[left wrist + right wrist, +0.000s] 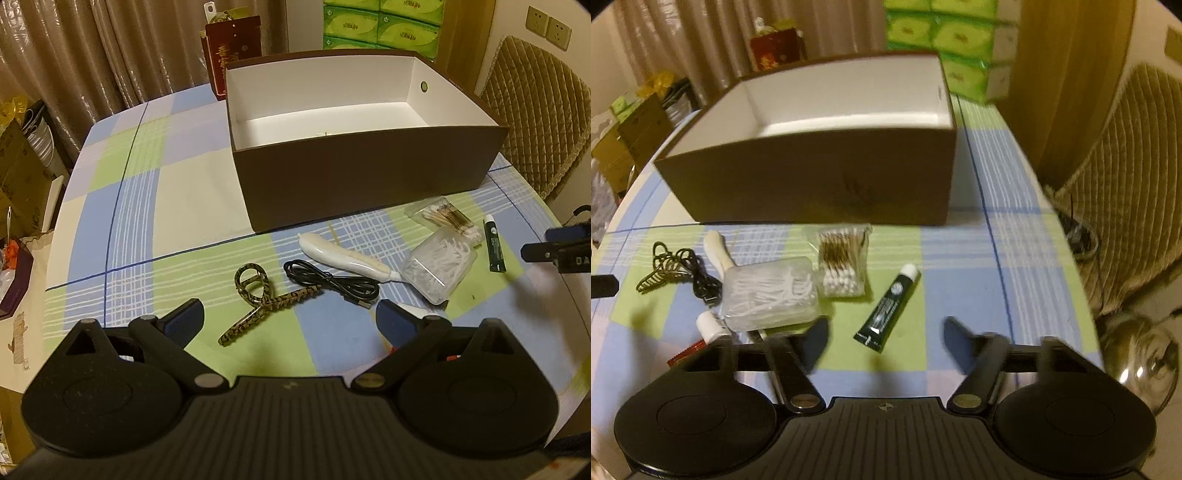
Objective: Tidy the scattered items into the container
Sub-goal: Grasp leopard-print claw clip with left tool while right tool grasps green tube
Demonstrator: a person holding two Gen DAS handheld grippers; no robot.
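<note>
A brown box [354, 177] with a white, empty inside stands on the checked tablecloth; it also shows in the right wrist view [812, 177]. In front lie a patterned hair claw [258, 295], a black cable [332, 284], a white handled tool [343, 254], a clear box of floss picks [439, 266], a bag of cotton swabs [447, 218] and a dark green tube [495, 243]. My left gripper [290, 319] is open just before the claw. My right gripper [884, 343] is open with the green tube [890, 310] between its fingers' line.
A red-and-white small tube [705, 328] lies by the floss box [772, 295]. A padded chair [535, 107] stands at the right. Green tissue packs [380, 22] and a red bag [232, 48] are behind the box. Clutter sits off the table's left edge.
</note>
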